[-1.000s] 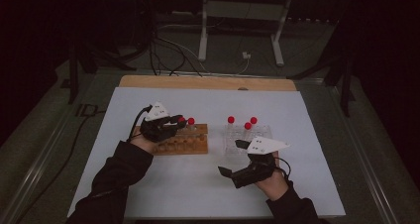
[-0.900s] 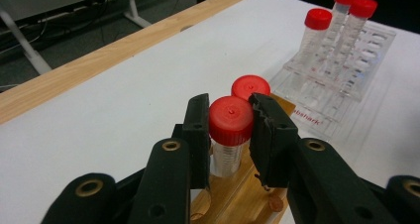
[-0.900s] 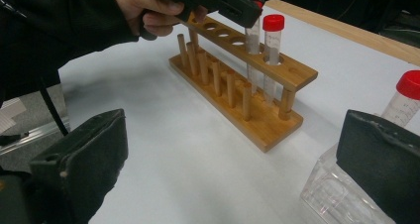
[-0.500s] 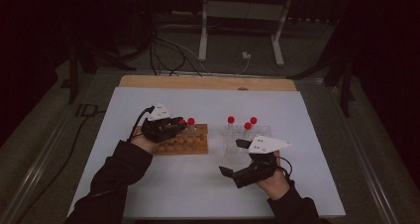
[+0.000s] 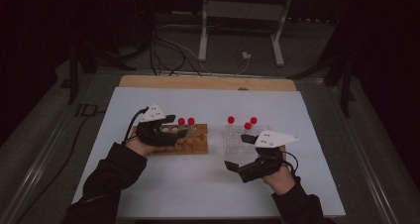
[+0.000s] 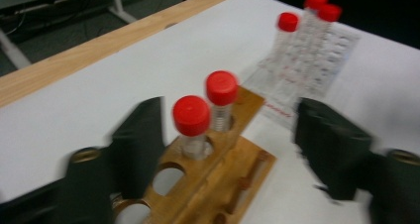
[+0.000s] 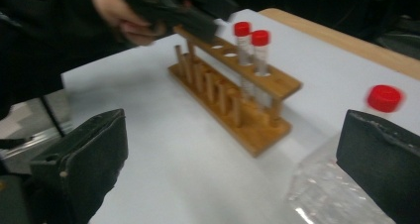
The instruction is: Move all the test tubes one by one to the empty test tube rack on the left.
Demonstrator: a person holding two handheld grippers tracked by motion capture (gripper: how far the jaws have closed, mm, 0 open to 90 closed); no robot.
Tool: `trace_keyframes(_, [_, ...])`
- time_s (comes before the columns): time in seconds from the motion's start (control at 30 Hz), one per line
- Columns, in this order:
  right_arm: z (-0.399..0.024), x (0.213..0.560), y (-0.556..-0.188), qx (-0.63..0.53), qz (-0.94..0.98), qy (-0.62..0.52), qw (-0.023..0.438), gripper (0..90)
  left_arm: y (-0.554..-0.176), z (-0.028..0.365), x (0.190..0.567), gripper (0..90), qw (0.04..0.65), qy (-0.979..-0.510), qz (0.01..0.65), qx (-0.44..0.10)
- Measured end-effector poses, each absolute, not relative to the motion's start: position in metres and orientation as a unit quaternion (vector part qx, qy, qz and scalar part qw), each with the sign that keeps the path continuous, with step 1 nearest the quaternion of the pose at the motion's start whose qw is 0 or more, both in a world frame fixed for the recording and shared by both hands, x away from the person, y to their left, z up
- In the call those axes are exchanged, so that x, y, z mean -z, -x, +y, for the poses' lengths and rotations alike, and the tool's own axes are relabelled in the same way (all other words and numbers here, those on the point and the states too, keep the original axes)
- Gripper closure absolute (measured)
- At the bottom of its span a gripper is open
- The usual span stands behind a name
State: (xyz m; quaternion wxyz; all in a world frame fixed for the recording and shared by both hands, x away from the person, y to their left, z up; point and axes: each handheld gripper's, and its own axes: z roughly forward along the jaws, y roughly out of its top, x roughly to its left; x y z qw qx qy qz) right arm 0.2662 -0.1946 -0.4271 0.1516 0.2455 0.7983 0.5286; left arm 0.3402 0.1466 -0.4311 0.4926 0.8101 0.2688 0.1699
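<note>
Left tool (image 6: 228,149) has just opened – jaws apart around the nearer tube (image 6: 192,122) (in the rack (image 6: 247,159)); right tool (image 7: 233,169) apart, empty.

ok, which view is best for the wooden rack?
Right gripper view: the wooden rack shows whole from the side, pegs and two red-capped tubes included. Left gripper view crops it close and blurred; high view has it small, partly under the left gripper.
</note>
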Motion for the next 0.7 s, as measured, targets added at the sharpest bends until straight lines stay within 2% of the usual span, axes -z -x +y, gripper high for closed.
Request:
trace_keyframes(0.03, [-0.197,0.426,-0.268,-0.529,0.798,-0.246,0.15,0.0,-0.337,0.148,0.429,17.6,0.497,-0.808,0.267,-0.166])
trace_keyframes(0.1, [-0.202,0.425,-0.272,-0.531,0.794,-0.252,0.151,0.0,-0.33,0.151,0.426,15.4,0.508,-0.804,0.264,-0.158])
trace_keyframes(0.17, [-0.207,0.425,-0.276,-0.532,0.792,-0.255,0.156,0.0,-0.323,0.154,0.425,9.3,0.514,-0.805,0.256,-0.149])
trace_keyframes(0.23, [-0.213,0.425,-0.279,-0.532,0.79,-0.258,0.163,0.0,-0.316,0.156,0.425,7.7,0.522,-0.806,0.243,-0.136])
trace_keyframes(0.27, [-0.215,0.425,-0.281,-0.53,0.787,-0.265,0.172,0.0,-0.312,0.157,0.425,2.9,0.523,-0.807,0.242,-0.133])
trace_keyframes(0.53, [-0.238,0.432,-0.299,-0.51,0.78,-0.302,0.202,0.1,-0.289,0.16,0.436,2.1,0.532,-0.808,0.224,-0.117])
trace_keyframes(0.7, [-0.251,0.442,-0.312,-0.494,0.775,-0.329,0.215,8.5,-0.281,0.16,0.444,2.1,0.531,-0.81,0.221,-0.116])
